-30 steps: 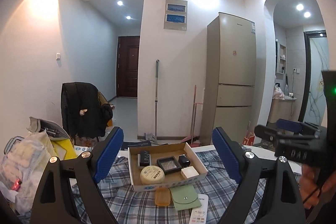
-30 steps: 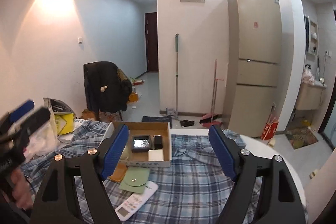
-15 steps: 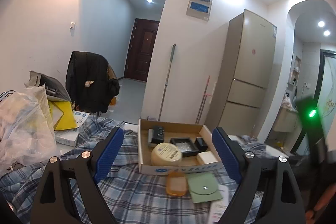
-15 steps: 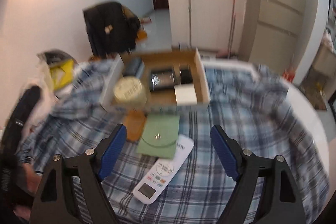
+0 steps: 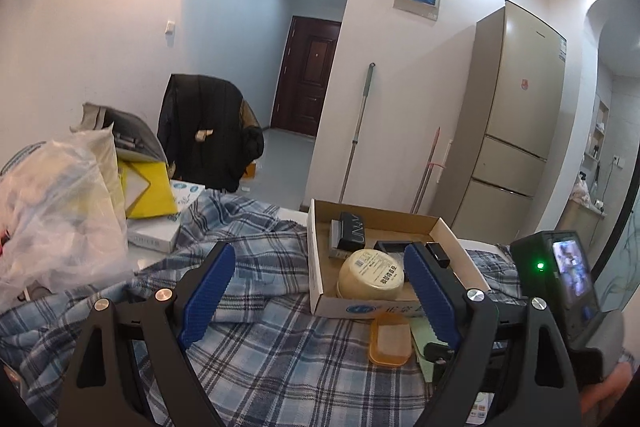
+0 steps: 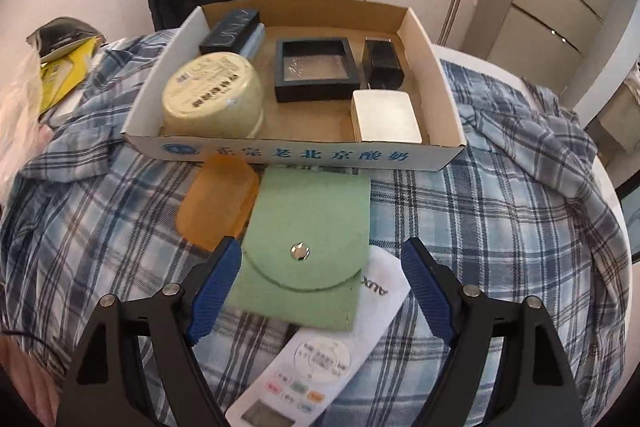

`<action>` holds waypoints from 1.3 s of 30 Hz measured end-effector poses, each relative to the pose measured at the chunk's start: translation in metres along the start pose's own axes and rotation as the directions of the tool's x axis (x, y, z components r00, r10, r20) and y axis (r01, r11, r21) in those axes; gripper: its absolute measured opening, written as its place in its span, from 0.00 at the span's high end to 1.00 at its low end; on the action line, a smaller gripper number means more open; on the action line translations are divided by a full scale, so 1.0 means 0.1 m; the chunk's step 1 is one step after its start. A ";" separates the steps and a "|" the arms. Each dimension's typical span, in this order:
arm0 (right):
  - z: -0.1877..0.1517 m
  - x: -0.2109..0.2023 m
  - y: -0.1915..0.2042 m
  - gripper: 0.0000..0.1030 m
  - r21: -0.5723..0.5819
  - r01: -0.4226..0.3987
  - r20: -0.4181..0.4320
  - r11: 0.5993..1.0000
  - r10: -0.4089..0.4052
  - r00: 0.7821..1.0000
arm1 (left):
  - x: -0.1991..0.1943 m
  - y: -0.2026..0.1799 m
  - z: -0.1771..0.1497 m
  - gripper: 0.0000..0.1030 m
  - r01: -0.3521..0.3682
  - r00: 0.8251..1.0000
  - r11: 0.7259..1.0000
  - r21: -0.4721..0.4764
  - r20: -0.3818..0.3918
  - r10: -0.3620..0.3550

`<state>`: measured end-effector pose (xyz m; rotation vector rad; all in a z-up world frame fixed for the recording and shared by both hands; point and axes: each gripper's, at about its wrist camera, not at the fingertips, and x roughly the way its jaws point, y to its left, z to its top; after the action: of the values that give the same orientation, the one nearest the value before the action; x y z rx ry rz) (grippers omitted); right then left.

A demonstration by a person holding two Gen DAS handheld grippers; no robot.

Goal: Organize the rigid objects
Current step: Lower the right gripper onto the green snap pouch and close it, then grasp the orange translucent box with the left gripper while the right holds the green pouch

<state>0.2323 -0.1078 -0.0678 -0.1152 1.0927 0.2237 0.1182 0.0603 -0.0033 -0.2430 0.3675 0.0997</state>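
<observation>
In the right wrist view the right gripper (image 6: 322, 285) is spread wide, holding nothing. Its blue pads (image 6: 214, 289) stand either side of a green pouch (image 6: 306, 247) and a white remote (image 6: 320, 355). The left pad sits at the pouch's near left corner, at about 9 o'clock from the pouch's snap; whether it touches the pouch I cannot tell. The right pad is clear of the remote's far end, above the plaid cloth (image 6: 480, 227).

The remote lies nearest, at 6 o'clock, its far end tucked under the pouch. An orange soap case (image 6: 218, 201) lies just beside the pouch at 10 o'clock. Beyond both, at 12 o'clock, sits the cardboard box (image 6: 304, 155). Inside it are a round tub (image 6: 212, 95) at near left, a white block (image 6: 386, 117) at near right, a black tray (image 6: 316, 69) in the middle, a small black box (image 6: 382, 63) behind the white block, and a long black case (image 6: 230, 31) at far left.

In the left wrist view the left gripper (image 5: 320, 297) is also released, jaws far apart and empty, held above the cloth. The cardboard box (image 5: 316, 267) lies ahead at 1 o'clock, the soap case (image 5: 390, 341) near the right pad. The right gripper's body (image 5: 560, 291) shows at 3 o'clock. At 9 o'clock is a plastic bag (image 5: 52, 215); farther off, a chair with a dark jacket (image 5: 208, 135) and a fridge (image 5: 512, 123).
</observation>
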 end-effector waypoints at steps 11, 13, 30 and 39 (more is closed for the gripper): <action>0.06 0.18 0.05 0.12 -0.045 0.019 -0.022 0.999 -0.020 1.000 | 0.06 0.05 -0.03 0.14 0.003 0.999 0.999 -0.037 -0.044 -0.005; 0.05 0.20 0.02 0.12 -0.026 0.003 -0.032 1.000 -0.004 0.999 | 0.07 0.03 -0.03 0.14 0.001 0.999 1.000 -0.030 -0.044 -0.002; 0.04 -0.33 -0.47 0.31 -0.044 0.014 0.048 0.999 -0.012 0.999 | 0.02 -0.23 -0.12 0.14 -0.017 1.000 0.991 0.130 -0.002 0.017; -0.25 -0.24 -0.94 0.31 0.021 0.030 0.037 0.999 -0.031 0.999 | 0.01 -0.43 -0.22 0.14 -0.010 1.000 0.971 0.238 0.001 0.010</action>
<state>0.2220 -0.2075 -0.0597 -0.1090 1.0556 0.1866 0.1175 0.0132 -0.0147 -0.0032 0.3775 0.0648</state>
